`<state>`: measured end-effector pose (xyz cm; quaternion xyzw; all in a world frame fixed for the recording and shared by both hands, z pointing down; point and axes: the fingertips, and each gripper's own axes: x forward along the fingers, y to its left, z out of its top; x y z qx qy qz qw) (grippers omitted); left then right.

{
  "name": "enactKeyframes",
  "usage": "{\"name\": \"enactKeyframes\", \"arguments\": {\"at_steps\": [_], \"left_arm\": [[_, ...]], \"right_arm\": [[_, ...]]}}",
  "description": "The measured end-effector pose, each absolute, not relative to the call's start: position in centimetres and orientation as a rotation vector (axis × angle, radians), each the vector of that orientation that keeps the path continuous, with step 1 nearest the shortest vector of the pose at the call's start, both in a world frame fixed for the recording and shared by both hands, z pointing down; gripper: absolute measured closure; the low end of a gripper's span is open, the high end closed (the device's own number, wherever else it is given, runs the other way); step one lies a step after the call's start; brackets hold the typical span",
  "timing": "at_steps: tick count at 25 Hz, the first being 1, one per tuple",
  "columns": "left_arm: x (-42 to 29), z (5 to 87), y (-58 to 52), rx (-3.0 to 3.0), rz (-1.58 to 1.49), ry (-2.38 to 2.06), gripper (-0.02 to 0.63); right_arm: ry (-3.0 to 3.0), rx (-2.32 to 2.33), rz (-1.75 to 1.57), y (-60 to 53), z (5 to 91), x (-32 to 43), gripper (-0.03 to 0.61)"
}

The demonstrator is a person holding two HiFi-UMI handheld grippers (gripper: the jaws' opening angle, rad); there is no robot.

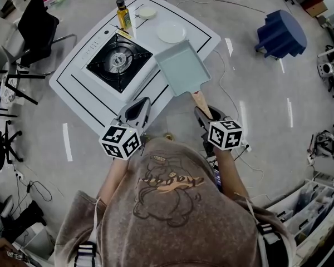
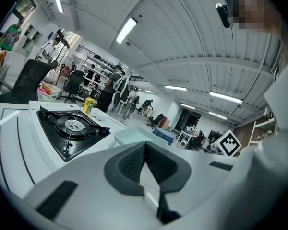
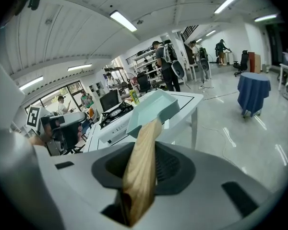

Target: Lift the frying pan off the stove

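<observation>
The right gripper (image 1: pixel 203 115) clamped its fingers on the pan (image 1: pixel 182 67) handle (image 1: pixel 199 100), pan beside the stove (image 1: pixel 118 60) over the counter (image 1: pixel 78 88); the left gripper (image 1: pixel 138 111) fingers were closed, empty.

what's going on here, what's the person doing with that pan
A person works two handheld grippers at a white table. The right gripper is clamped on the wooden handle of the pale teal frying pan, which is already off the black stove, beside it. The left gripper is shut and empty near the table edge.

One pan (image 1: pixel 182 67), one stove (image 1: pixel 118 61), one bottle (image 1: pixel 123 14), two plates (image 1: pixel 171 32) (image 1: pixel 147 13).
</observation>
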<state>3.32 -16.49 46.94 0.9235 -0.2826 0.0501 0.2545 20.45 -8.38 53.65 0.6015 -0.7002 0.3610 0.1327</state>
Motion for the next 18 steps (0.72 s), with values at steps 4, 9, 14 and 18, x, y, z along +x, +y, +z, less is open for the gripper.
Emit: {"name": "enactKeyframes", "arguments": {"at_steps": [4,9,14,18], "left_arm": [[3.5,46.9,-16.6,2.508,0.138,-0.770,0.606],[3.6,46.6,-16.7,2.509,0.132,-0.771,0.606],[3.6,46.9,-16.9,2.509,0.127,-0.773,0.606],[3.5,46.8,-17.1,2.506,0.123,-0.775,0.606]], "right_arm": [[-2.030,1.754,1.037,-8.5,53.5,20.8,0.465],[-2.030,1.781,1.031,-8.6,52.9,21.3,0.465],[-2.017,1.795,1.014,-8.8,52.9,21.7,0.465],[-2.013,1.817,1.021,-9.0,52.8,22.1,0.465]]}}
